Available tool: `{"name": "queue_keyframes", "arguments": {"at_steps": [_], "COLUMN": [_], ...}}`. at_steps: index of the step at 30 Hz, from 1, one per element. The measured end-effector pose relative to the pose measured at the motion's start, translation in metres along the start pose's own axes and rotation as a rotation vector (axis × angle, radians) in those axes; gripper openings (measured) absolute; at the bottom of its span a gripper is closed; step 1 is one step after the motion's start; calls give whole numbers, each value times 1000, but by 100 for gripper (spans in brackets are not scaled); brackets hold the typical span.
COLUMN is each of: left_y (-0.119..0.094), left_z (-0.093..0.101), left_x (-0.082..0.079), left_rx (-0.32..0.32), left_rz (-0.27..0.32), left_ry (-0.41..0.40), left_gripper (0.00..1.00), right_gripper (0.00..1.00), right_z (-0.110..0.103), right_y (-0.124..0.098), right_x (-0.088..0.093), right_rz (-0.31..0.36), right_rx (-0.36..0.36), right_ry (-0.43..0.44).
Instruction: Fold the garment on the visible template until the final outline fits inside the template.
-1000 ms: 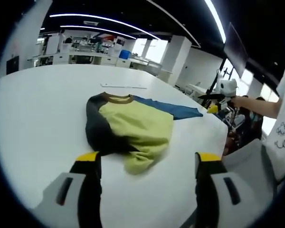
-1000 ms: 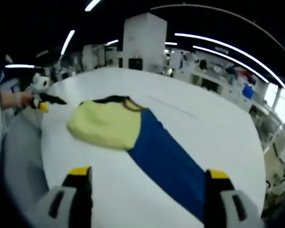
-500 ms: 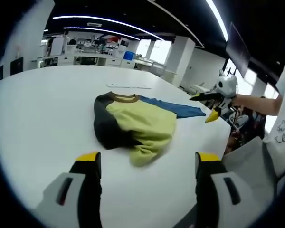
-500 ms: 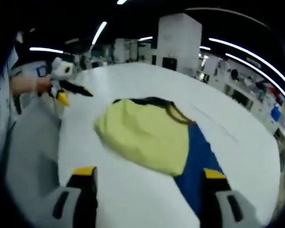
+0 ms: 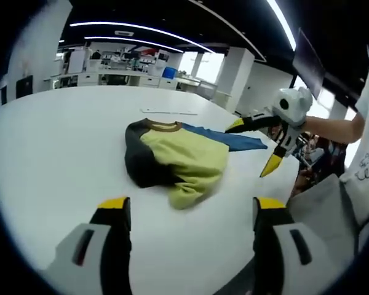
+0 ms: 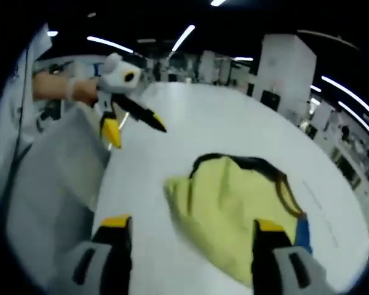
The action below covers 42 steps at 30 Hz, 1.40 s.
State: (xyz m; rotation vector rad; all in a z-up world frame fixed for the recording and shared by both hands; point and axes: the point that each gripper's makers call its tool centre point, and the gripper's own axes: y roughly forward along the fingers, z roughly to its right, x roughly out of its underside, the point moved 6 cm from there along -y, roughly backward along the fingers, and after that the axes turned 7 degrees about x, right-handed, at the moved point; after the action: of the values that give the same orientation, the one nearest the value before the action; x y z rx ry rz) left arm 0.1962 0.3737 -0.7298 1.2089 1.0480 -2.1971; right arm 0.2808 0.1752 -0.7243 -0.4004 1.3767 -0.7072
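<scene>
- We see the garment (image 5: 172,160) bunched on the white table (image 5: 49,153), near its edge.
- Our left gripper (image 5: 190,212) and right gripper (image 6: 187,230) hover over it, fingers spread, holding nothing.

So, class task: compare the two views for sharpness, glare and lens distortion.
Left gripper view: sharp, garment crisp, ceiling light strips glaring, white table edge bowed by the fisheye. Right gripper view: softer, garment and left gripper smeared by motion blur.
</scene>
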Motion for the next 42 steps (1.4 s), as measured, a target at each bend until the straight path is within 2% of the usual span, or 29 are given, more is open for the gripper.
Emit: {"name": "queue_keyframes", "arguments": {"at_steps": [2, 7, 8, 11, 12, 14, 15, 17, 20, 21, 22, 26, 34, 36, 42], "left_y": [-1, -4, -4, -6, -6, -6, -6, -8, -8, -8, -9, -10, -13, -13, -13], "left_z": [-1, 0, 0, -1, -1, -1, 0, -2, -2, -2, -2, -2, -2, -1, -2], "left_x": [1, 2, 2, 2, 2, 2, 1, 1, 1, 1, 1, 0, 2, 2, 4], "left_rx": [-3, -10, -10, -12, -12, -13, -14, -16, -16, -17, -17, -17, -24, -24, -25], "left_rz": [-6, -10, -10, -10, -10, -8, -5, -2, -4, -5, -2, 8, 19, 20, 22], "left_ry": [5, 11, 10, 9, 9, 6, 3, 2, 2, 2, 1, -6, -25, -27, -32], "left_gripper": [79, 79, 79, 79, 79, 79, 79, 79, 79, 79, 79, 79, 78, 78, 78], "right_gripper": [76, 60, 58, 49, 47, 45, 44, 41, 36, 36, 35, 34, 13, 11, 3], "right_z": [-5, -17, -20, -24, -26, -34, -38, -42, -50, -50, -52, -55, -46, -43, -43], "right_y": [8, 24, 28, 41, 45, 54, 58, 66, 81, 84, 89, 103, 119, 123, 125], "right_x": [-7, -20, -22, -21, -21, -23, -23, -25, -23, -21, -22, -18, -18, -18, -14], "right_rz": [-2, -15, -25, -64, -67, -75, -88, -85, -106, -129, -124, -149, -165, -172, -171], "right_rx": [-26, -86, -92, -86, -93, -113, -115, -90, -91, -80, -78, -97, -54, -57, -38], "right_ry": [-23, -42, -71, -169, -178, -156, -179, -281, -275, -297, -344, -320, -341, -303, -326]}}
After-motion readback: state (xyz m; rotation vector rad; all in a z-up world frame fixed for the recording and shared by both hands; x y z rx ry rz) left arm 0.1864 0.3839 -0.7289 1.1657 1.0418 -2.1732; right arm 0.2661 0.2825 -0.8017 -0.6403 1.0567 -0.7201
